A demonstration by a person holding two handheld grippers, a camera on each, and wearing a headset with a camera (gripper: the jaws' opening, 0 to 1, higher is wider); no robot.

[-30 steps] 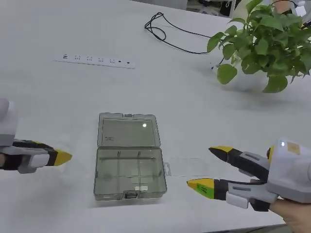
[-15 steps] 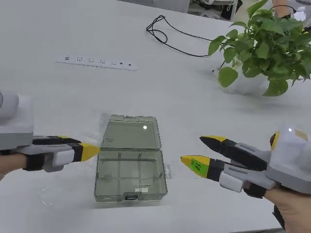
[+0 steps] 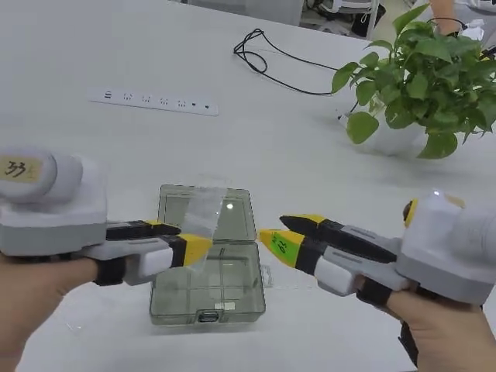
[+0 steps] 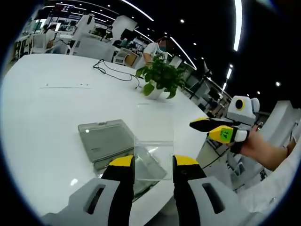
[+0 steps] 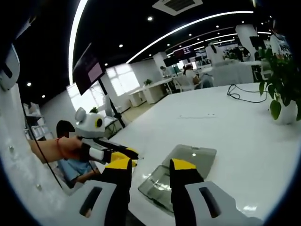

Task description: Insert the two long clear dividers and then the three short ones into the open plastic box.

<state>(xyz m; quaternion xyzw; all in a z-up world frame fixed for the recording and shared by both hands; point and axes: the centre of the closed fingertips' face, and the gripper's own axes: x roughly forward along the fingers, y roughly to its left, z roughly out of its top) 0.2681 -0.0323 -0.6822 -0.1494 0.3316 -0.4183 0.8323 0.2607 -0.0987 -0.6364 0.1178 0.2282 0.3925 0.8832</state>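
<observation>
The open smoky plastic box (image 3: 205, 279) lies on the white table, its lid (image 3: 205, 209) folded flat behind it. My left gripper (image 3: 190, 239) hovers over the box's left side, shut on a clear divider (image 3: 204, 211) that stands up from its jaws. In the left gripper view the divider (image 4: 154, 136) sits between the jaws of the left gripper (image 4: 154, 162), above the box (image 4: 103, 139). My right gripper (image 3: 273, 227) hangs open and holding nothing just right of the box. In the right gripper view the right gripper (image 5: 150, 165) points at the box (image 5: 186, 172) and the left gripper (image 5: 123, 154).
A white power strip (image 3: 151, 102) lies behind the box, a black cable (image 3: 271, 54) further back. A potted green plant (image 3: 418, 77) stands at the back right. The table's front edge runs close below the box.
My left gripper has come in from the left and lifted a clear divider over the box. The right gripper has moved left toward the box, still open.
</observation>
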